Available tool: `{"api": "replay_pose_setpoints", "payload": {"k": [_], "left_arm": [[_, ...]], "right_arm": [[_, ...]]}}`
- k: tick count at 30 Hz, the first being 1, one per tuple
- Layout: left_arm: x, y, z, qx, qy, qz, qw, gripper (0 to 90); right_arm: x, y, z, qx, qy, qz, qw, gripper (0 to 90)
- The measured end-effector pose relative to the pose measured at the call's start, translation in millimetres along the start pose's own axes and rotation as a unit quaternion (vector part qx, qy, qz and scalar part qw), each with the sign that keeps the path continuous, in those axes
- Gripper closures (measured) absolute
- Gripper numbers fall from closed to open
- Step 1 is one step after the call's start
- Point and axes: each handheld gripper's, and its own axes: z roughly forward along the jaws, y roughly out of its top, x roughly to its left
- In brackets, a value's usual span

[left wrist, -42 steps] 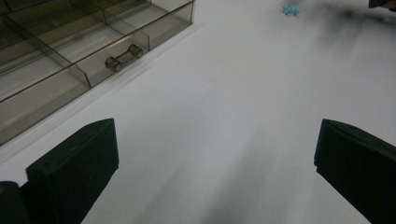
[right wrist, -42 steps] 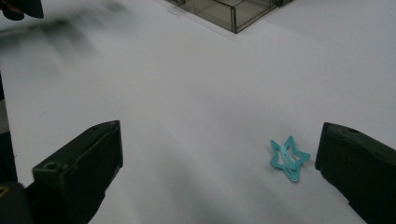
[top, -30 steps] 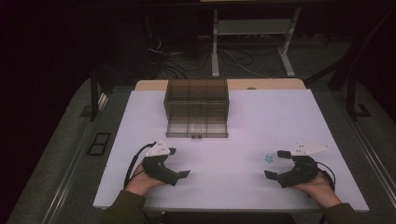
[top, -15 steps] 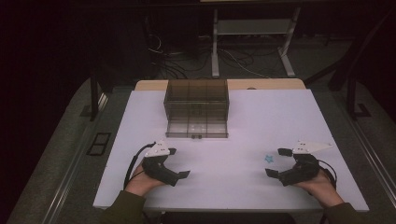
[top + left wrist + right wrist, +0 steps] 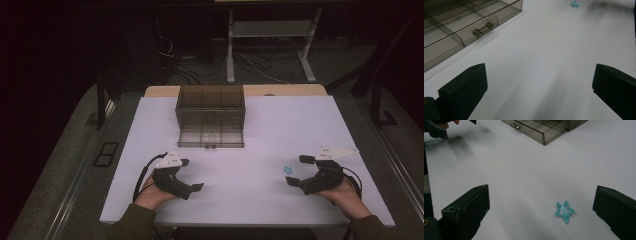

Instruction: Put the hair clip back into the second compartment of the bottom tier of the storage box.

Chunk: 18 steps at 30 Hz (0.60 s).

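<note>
The white desk (image 5: 250, 125) carries everything noted here. At its far middle stands a smoked clear-plastic drawer organizer (image 5: 210, 107), its bottom drawer (image 5: 211, 137) pulled out toward me. That drawer is split by dividers into compartments, and a small two-knob handle (image 5: 483, 29) sits on its front wall.

My left gripper (image 5: 187, 175) rests low over the near left part of the desk, held in my left hand (image 5: 152, 192). Its jaws are spread wide with nothing between them; in the left gripper view, bare white surface lies between the two black tips, with the open drawer ahead to the left.

My right gripper (image 5: 298, 170) rests over the near right part of the desk, held in my right hand (image 5: 345, 195). Its jaws are likewise spread wide and grip nothing.

The smallest item is a teal star-shaped hair clip (image 5: 564, 212). It lies flat on the desk between my right jaws, nearer one of them, touching neither. In the high view the clip sits just beside the right gripper's tips, well apart from the drawer organizer.
</note>
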Motion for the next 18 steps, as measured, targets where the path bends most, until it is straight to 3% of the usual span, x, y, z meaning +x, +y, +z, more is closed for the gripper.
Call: {"api": "replay_pose_setpoints", "payload": {"k": [18], "left_arm": [[0.1,-0.1,-0.2,-0.004,-0.003,0.000,1.0000,0.0]], "right_arm": [[-8.3,7.5,1.8,-0.002,0.001,-0.004,1.0000,0.3]]}}
